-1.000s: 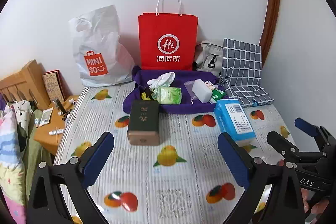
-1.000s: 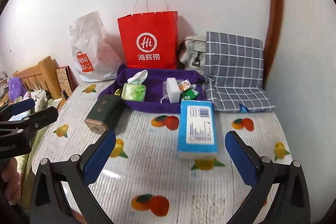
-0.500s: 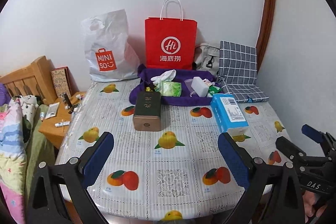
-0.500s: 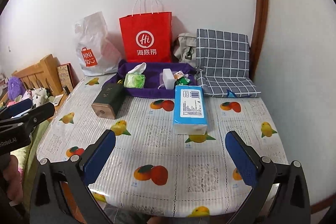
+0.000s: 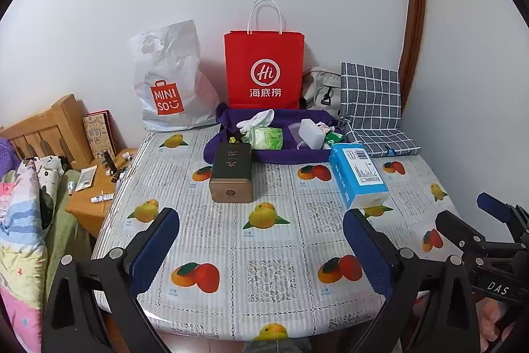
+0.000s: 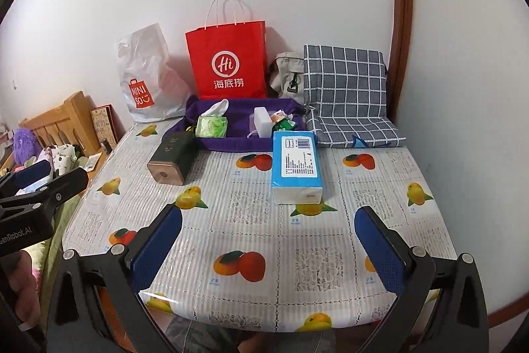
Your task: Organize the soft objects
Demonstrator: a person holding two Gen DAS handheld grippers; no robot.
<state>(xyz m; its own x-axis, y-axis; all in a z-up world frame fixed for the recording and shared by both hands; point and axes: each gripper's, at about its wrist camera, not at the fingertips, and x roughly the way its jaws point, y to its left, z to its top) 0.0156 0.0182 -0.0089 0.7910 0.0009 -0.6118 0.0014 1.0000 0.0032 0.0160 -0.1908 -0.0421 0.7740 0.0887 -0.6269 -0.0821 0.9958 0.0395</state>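
Table [image 5: 231,240]: purple bag [image 5: 297,154] holds tissues [image 5: 266,138].

Bare near tablecloth [image 5: 274,240]; clutter [image 5: 264,138] behind

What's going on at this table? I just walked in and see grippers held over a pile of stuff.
A person holds two grippers above the near edge of the table, tidying soft things. The left gripper and right gripper are both open and empty. The blue tissue pack and dark box lie untouched on the tablecloth; the green tissue pack sits in the purple tray.
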